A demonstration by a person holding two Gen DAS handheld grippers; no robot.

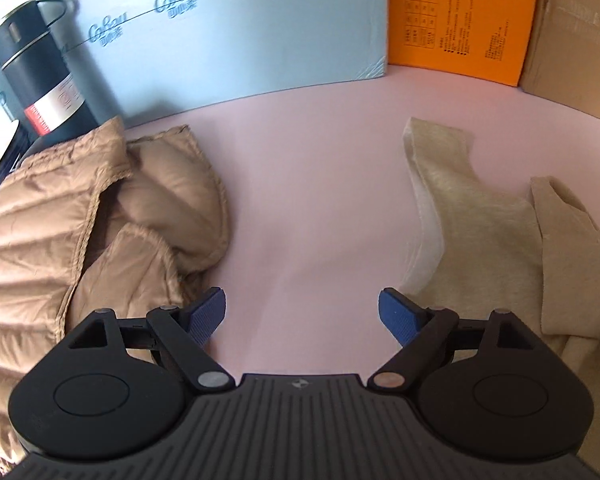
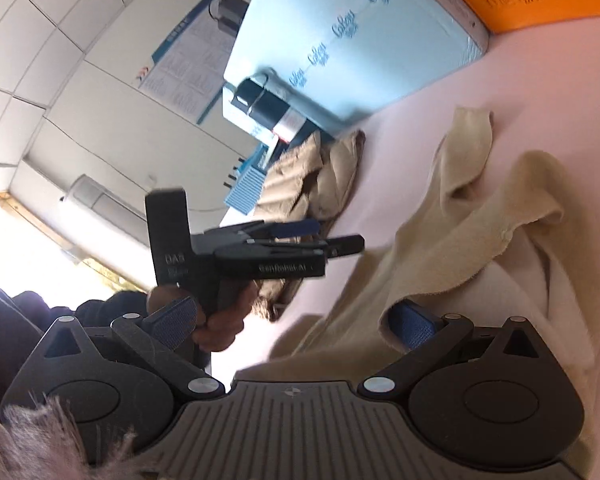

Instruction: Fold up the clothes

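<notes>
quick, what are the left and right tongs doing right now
Left tongs: open, empty, over the pink table.
Right tongs: open, gripping nothing, one finger by the cream garment.

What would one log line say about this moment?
left claw: open, empty, over pink table | right claw: open, at cream vest | tan puffer jacket: crumpled, untouched | stage: no fold begun

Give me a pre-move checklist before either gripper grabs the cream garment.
1. Left gripper jaws open, nothing between them: ok.
2. Right gripper jaws open: ok.
3. Cream garment lying flat for folding: not ok, bunched and rumpled.
4. Right gripper's fingertip at the garment's edge: ok, though contact cannot be told.
5. Tan puffer jacket apart from the cream garment: ok, pink tabletop shows between them.
6. Black flask out of the way: ok.
</notes>
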